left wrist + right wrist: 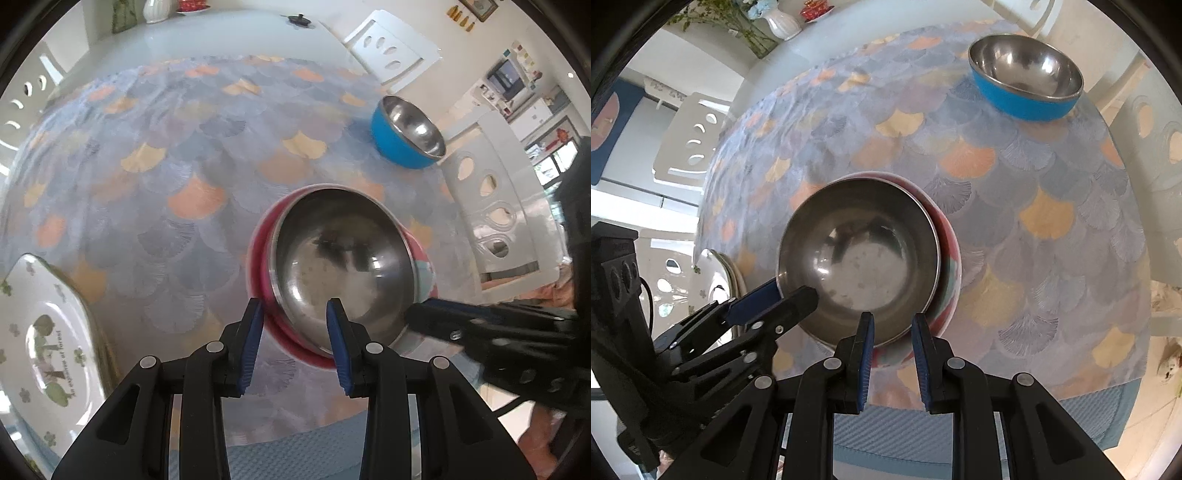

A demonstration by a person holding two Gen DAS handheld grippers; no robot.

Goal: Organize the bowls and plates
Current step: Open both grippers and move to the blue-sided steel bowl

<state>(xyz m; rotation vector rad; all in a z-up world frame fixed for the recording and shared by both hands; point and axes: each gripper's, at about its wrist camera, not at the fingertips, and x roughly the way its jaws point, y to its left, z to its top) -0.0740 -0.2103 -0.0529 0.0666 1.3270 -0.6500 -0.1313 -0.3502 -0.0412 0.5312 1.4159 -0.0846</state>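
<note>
Both hand-held grippers astride upward-facing nested bowls

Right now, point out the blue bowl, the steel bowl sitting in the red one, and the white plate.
blue bowl (1027, 107): right wrist view, on its blue outer wall.
steel bowl (864, 254): right wrist view, on its inner bottom.
white plate (48, 332): left wrist view, on its printed centre.
</note>
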